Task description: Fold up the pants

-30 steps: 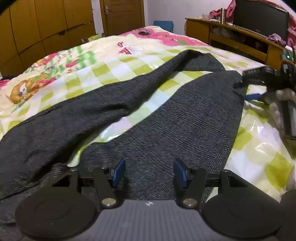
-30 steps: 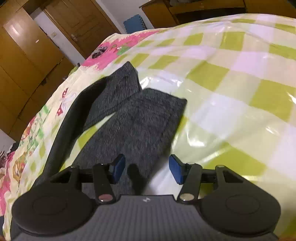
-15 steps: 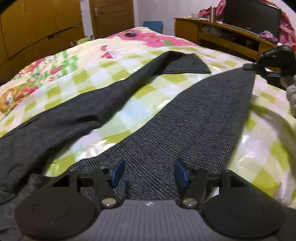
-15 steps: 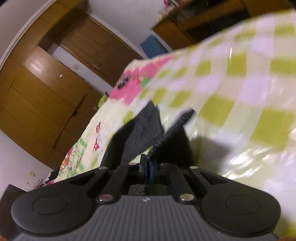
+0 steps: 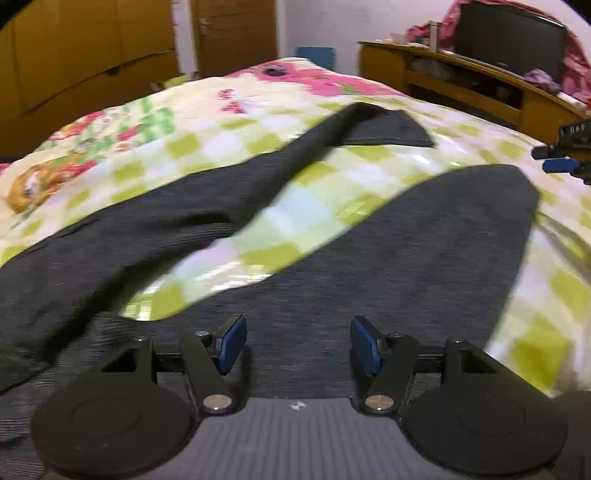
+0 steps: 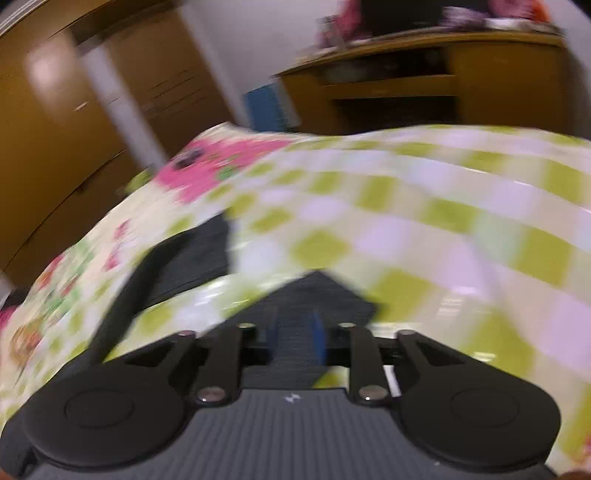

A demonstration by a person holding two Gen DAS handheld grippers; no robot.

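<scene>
Dark grey pants [image 5: 406, 258] lie on a bed with a green-and-white checked cover [image 5: 295, 206], their two legs spread in a V. My left gripper [image 5: 299, 343] hovers low over the seat of the pants. Its jaws are opening and nothing is pinched between them. The far leg [image 5: 369, 125] ends in a folded-over hem. My right gripper [image 6: 297, 332] is just above the near leg's hem [image 6: 317, 295], jaws opening, pads apart and off the cloth. In the left wrist view the right gripper [image 5: 561, 162] hangs beside that hem without touching it.
A wooden sideboard [image 5: 461, 81] with a dark screen [image 5: 513, 40] and piled clothes runs along the bed's right side. Wooden wardrobes [image 5: 92, 55] and a door [image 5: 232, 33] stand behind the bed. A blue object [image 5: 316, 57] sits past the bed's far end.
The right gripper shut on the near leg's hem, lifted and drew it away from the other leg, then let go. The legs now lie apart. The left gripper stayed put.
</scene>
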